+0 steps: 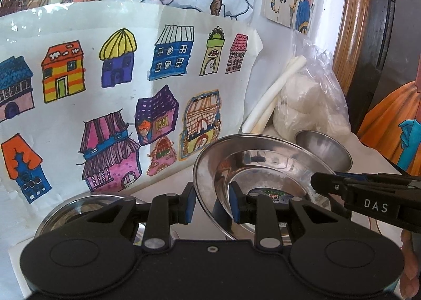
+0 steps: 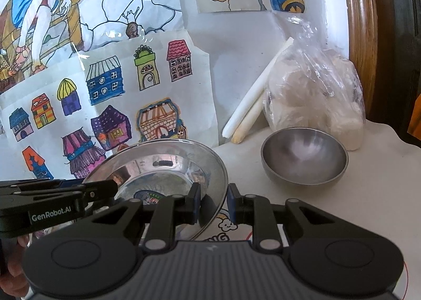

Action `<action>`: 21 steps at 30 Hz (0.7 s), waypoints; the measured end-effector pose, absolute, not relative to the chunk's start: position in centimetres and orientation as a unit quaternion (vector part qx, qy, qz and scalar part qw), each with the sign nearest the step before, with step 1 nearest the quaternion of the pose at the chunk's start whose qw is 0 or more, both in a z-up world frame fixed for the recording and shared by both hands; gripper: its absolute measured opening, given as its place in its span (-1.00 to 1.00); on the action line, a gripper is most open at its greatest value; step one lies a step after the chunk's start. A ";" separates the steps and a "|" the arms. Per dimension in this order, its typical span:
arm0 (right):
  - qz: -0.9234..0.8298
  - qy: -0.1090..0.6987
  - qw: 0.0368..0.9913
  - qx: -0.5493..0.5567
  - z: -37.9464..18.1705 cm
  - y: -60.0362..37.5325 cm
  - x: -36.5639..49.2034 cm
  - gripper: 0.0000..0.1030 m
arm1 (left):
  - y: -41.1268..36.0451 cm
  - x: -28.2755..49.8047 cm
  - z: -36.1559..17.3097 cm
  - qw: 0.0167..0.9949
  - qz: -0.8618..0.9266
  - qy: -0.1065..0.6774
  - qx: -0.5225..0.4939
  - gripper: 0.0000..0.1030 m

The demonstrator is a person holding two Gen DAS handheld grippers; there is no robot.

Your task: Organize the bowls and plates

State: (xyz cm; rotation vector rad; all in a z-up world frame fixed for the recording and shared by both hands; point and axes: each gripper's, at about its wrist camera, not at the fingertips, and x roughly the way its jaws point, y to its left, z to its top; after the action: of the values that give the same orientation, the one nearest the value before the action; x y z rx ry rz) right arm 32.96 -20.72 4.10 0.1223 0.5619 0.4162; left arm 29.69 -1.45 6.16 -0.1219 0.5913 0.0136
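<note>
Your left gripper reads "GenRobot.AI" on its side; your right gripper reads "DAS". Each has its fingers set narrow around opposite rims of the steel plate, whether pinching or just apart, you cannot tell. The plate is tilted above the table, a sticker inside. A second plate lies left. Beyond, an empty steel bowl sits before a plastic bag of white lumps.
</note>
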 end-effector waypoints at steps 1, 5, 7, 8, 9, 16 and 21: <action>0.204 0.275 0.938 0.060 4.1 -20.7 33.0 -0.54 | -1.4 29.6 6.2 0.955 0.007 0.291 -0.060 -0.44; 0.204 0.275 0.938 0.060 4.2 -20.5 32.9 -0.54 | -1.3 29.4 6.3 0.955 0.009 0.290 -0.060 -0.44; 0.206 0.274 0.938 0.059 4.2 -20.3 32.7 -0.54 | -1.2 29.3 6.4 0.955 0.010 0.289 -0.060 -0.44; 0.206 0.274 0.938 0.059 4.2 -20.2 32.7 -0.54 | -1.1 29.2 6.4 0.955 0.010 0.289 -0.060 -0.44; 0.207 0.274 0.937 0.058 4.2 -20.2 32.6 -0.53 | -1.1 29.2 6.4 0.955 0.011 0.289 -0.060 -0.44; 0.213 0.272 0.937 0.054 4.4 -19.5 32.3 -0.53 | -0.1 28.6 6.5 0.956 0.016 0.286 -0.063 -0.44; 0.224 0.270 0.935 0.049 4.6 -18.5 32.0 -0.53 | 0.9 27.9 6.6 0.956 0.023 0.283 -0.069 -0.44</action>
State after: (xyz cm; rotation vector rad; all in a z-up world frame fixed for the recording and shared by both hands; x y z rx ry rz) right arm 31.97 -18.52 4.56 0.0999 0.5510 0.4573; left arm 27.95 0.91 6.59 -0.1403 0.5753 0.0471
